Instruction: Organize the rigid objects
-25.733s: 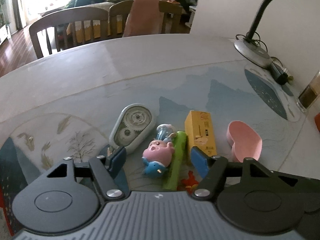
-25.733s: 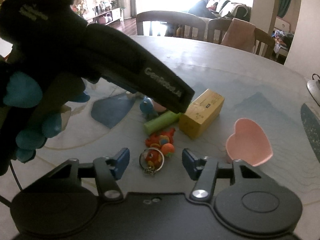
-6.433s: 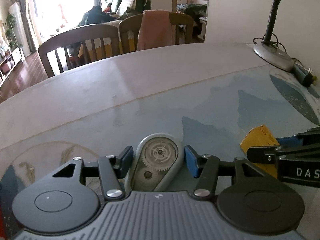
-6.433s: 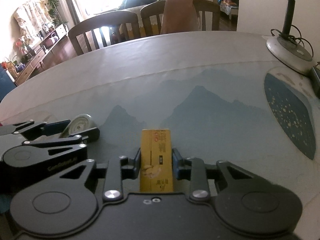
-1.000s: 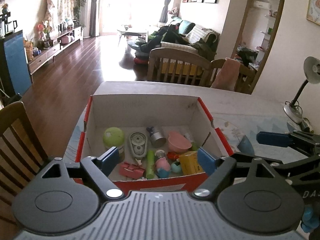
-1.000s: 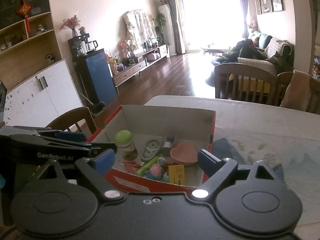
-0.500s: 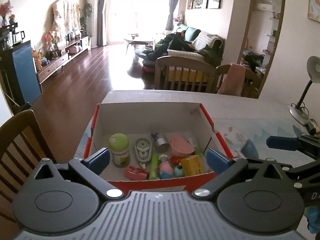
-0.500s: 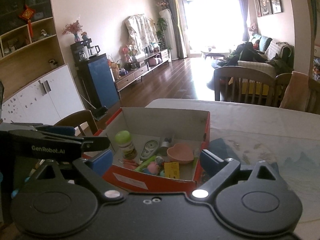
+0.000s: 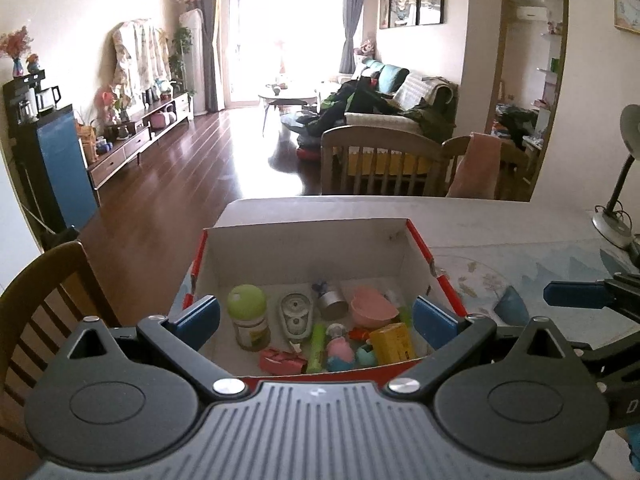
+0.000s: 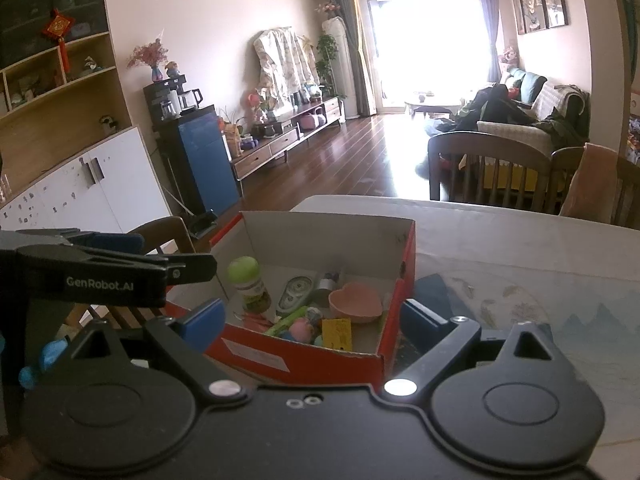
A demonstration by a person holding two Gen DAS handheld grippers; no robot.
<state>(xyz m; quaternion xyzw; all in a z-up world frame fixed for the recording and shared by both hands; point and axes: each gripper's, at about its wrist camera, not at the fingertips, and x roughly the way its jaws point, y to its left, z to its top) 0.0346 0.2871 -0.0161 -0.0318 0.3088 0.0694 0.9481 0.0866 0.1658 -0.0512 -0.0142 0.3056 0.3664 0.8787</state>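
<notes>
A red cardboard box (image 9: pixel 420 242) (image 10: pixel 394 320) with white inner walls stands on the table's left end. Inside lie a green-capped jar (image 9: pixel 248 314) (image 10: pixel 248 280), a correction-tape dispenser (image 9: pixel 296 316) (image 10: pixel 294 291), a pink heart bowl (image 9: pixel 372 312) (image 10: pixel 356 302), a yellow box (image 9: pixel 392 344) (image 10: pixel 337 333), a green stick (image 9: pixel 317 346), a pig figure (image 9: pixel 340 349) and other small items. My left gripper (image 9: pixel 316 322) is open and empty, raised in front of the box. My right gripper (image 10: pixel 312 318) is open and empty, raised to the box's right.
The table (image 9: pixel 520 236) has a printed mat (image 10: pixel 580 312) to the right of the box. A desk lamp (image 9: pixel 616 200) stands at the far right. A wooden chair (image 9: pixel 48 300) is at the left, two more chairs (image 9: pixel 384 164) beyond the table.
Both grippers have drawn back and risen a little from the box, so it looks smaller and lower in both views. Both stay open and empty.
</notes>
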